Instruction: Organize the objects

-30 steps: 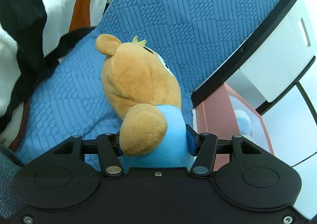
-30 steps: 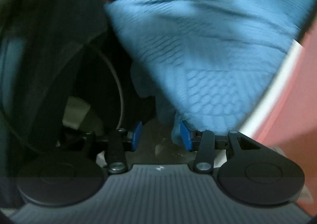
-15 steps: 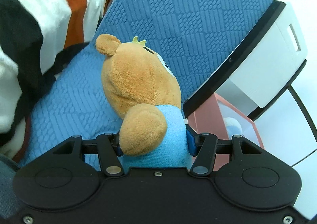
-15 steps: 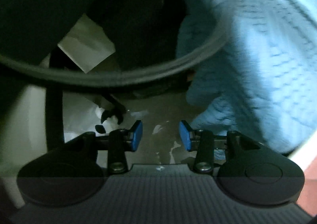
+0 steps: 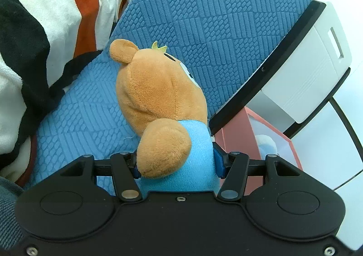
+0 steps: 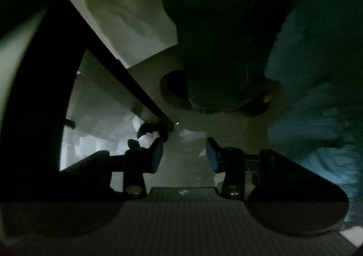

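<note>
A brown plush bear (image 5: 158,95) in a light blue shirt fills the middle of the left wrist view. My left gripper (image 5: 177,163) is shut on its blue body, head pointing away over the blue quilted cover (image 5: 217,18). In the dark right wrist view my right gripper (image 6: 185,156) stands open, nothing between its blue pads (image 6: 156,156). It points down at a dim floor beside the hanging edge of the blue cover (image 6: 317,108). A dark rounded thing (image 6: 222,74) hangs just above and beyond the fingers; I cannot tell what it is.
A black, white and rust striped blanket (image 5: 45,29) lies left of the bear. To the right stands a white unit with a black edge (image 5: 306,70), and below it a pink box (image 5: 261,133) holding a pale blue and white soft thing (image 5: 266,142). A black bar (image 6: 127,83) crosses the dim space.
The right gripper has dropped from above the blue cover into the dark gap beside it and rolled. The left gripper still holds the bear, its view barely shifted.
</note>
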A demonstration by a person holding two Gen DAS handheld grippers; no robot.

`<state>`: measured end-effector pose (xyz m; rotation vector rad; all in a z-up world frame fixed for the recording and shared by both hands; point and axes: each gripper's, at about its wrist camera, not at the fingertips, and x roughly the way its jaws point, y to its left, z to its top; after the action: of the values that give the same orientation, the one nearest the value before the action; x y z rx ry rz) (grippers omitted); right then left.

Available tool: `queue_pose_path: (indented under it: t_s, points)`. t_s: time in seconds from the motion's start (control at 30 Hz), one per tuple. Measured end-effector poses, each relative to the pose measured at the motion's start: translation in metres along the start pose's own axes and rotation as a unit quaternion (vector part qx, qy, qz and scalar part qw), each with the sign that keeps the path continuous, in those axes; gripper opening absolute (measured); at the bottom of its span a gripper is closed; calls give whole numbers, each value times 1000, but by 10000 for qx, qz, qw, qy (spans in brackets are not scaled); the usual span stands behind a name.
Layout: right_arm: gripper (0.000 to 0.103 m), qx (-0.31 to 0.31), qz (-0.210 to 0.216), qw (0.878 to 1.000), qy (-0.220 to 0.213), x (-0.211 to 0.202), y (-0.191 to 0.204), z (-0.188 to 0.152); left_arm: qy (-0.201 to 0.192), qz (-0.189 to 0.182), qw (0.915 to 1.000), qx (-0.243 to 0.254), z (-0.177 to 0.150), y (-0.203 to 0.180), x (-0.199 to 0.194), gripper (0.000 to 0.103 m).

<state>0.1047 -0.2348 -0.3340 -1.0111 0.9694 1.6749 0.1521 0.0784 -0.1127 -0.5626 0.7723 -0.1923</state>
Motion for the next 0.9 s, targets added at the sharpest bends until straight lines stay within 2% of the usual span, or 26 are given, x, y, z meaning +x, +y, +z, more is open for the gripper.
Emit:
queue_pose_path:
  t_s: [0.1, 0.13, 0.37, 0.6, 0.7, 0.77, 0.9]
  points:
    - [43, -205, 199, 9996, 6, 13, 5, -1, 11, -1, 10000, 10, -1, -1, 1, 54]
    - [44, -92, 308, 9995, 42, 17, 1, -1, 20, 8, 10000, 9, -1, -2, 2, 54]
    - [44, -195, 276, 9989, 315, 36, -5, -7, 45, 40, 10000, 24, -4, -4, 5, 54]
    - [46, 173, 426, 9978, 473, 72, -3, -3, 105, 110, 9999, 26, -5, -4, 12, 54]
    - [54, 610, 603, 9952, 481, 95, -1, -2, 101, 253, 9996, 122, -6, -6, 14, 54]
    - [64, 796, 681, 9931, 531, 109, 4, -1, 126, 305, 9994, 128, -7, -6, 16, 54]
    - [66, 1277, 747, 9871, 621, 137, 13, -2, 204, 422, 9988, 137, -8, -4, 23, 54]
